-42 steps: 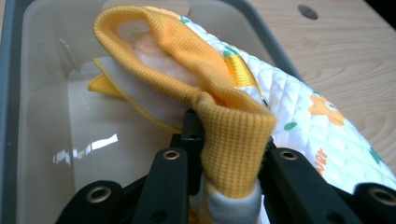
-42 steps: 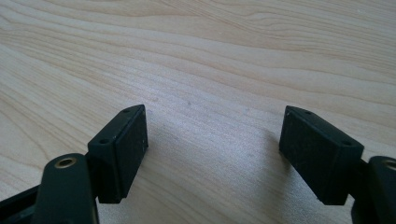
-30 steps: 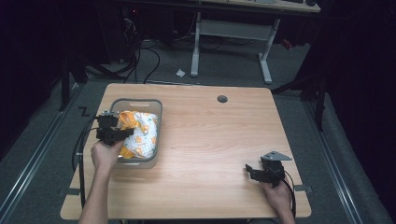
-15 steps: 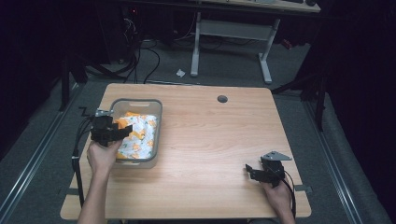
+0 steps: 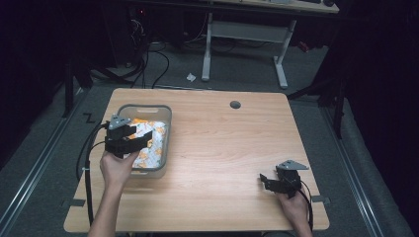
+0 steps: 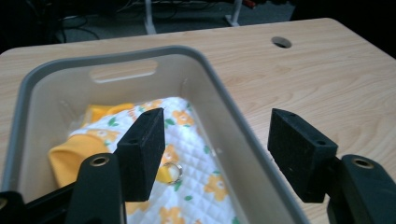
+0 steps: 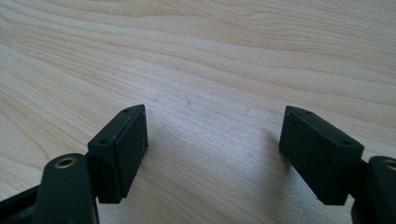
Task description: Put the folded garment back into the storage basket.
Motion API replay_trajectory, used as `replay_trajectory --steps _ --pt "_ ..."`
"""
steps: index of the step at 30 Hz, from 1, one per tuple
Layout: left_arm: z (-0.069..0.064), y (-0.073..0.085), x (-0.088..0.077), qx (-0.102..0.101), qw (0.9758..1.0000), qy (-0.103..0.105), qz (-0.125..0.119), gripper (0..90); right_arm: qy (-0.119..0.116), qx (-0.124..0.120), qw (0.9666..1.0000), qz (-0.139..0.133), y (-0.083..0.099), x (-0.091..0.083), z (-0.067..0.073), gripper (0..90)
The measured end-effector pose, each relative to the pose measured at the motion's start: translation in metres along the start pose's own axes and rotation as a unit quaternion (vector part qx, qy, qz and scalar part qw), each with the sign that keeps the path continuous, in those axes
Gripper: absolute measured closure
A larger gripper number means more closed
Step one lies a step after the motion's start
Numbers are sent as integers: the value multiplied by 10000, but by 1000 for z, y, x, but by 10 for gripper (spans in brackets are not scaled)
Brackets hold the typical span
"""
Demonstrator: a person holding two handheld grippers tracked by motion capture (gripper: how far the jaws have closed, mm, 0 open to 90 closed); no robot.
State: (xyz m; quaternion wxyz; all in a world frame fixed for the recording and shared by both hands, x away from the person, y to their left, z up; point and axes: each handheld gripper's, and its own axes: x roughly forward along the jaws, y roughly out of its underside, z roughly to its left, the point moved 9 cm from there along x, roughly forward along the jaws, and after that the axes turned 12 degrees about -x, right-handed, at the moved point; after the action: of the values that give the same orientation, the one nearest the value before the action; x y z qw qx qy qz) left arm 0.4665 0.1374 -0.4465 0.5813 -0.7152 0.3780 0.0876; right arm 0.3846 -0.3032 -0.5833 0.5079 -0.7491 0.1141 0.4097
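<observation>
Floral quilted cloth (image 6: pixel 182 154), yellow trim, lies inside grey bin (image 5: pixel 165 129) at table's left; judged placed, drop-off done. Left gripper (image 6: pixel 219 154) has just been opening, jaws now spread w/ nothing between, straddling bin's right wall above cloth. Right gripper (image 7: pixel 215 154) spread, empty, over bare tabletop (image 7: pixel 233 56) near-right; remaining: pull left hand clear.

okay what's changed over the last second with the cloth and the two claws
The left claw let go of the floral cloth, its jaws having just been opening, and drew back toward the near wall of the grey bin. The cloth now lies flat in the bin. The right claw stayed open over the table.
</observation>
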Motion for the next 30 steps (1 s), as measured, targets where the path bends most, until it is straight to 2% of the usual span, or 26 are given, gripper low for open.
replay_trajectory --steps 9,14,17,27,30 --pt "-29 5 2 195 9995 248 -45 365 0 -2 10000 0 0 0 0 239" --pt "-38 7 3 259 9992 315 -39 365 0 1 10000 0 0 0 0 239" --pt "-43 9 4 387 9990 222 -95 367 -1 -1 10000 1 0 0 0 239" --pt "-64 15 7 547 9977 403 -35 367 0 -7 10000 -1 0 0 0 239" --pt "-68 18 8 526 9975 477 -5 368 4 -4 10000 -3 0 0 0 240"
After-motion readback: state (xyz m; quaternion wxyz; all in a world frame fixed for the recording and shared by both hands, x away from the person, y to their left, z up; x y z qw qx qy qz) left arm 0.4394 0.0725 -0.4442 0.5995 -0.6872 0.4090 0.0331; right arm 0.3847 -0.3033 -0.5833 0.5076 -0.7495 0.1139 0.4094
